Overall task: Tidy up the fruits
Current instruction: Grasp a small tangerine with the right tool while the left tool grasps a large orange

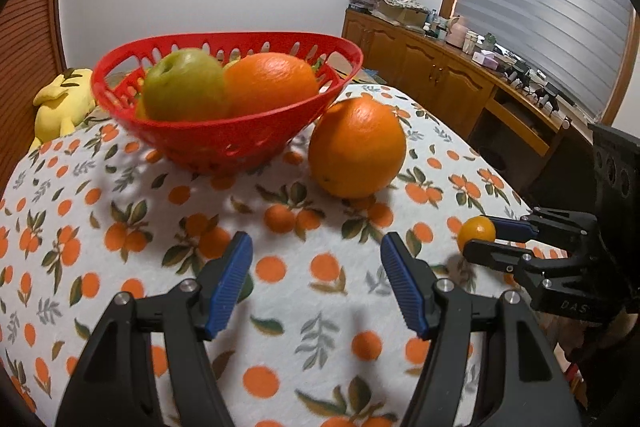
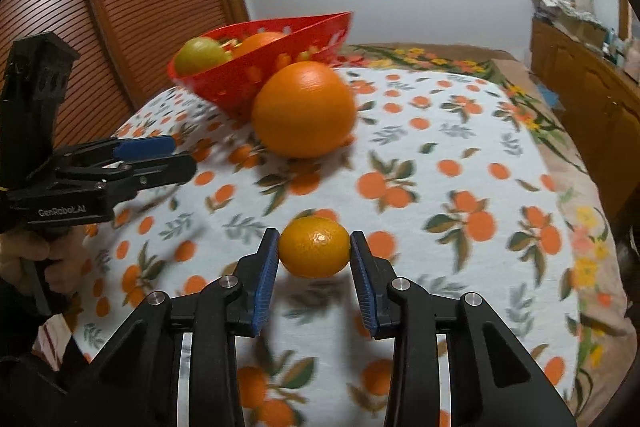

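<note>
My right gripper (image 2: 315, 247) is shut on a small orange (image 2: 314, 247), its blue pads pressing both sides of the fruit just over the cloth. The left wrist view shows that gripper (image 1: 478, 235) at the right with the small orange (image 1: 476, 230). A large orange (image 1: 357, 147) (image 2: 304, 109) rests on the tablecloth against a red basket (image 1: 224, 141) (image 2: 320, 27). The basket holds a green apple (image 1: 182, 85) and another orange (image 1: 270, 83). My left gripper (image 1: 317, 247) (image 2: 182, 155) is open with nothing between its fingers, short of the large orange.
The table wears a white cloth printed with oranges (image 1: 120, 207). A yellow plush toy (image 1: 60, 103) lies behind the basket at the left. A cluttered wooden sideboard (image 1: 440, 67) runs along the right, and a slatted wooden door (image 2: 120, 7) stands at the left. A hand (image 2: 24, 259) holds the left gripper.
</note>
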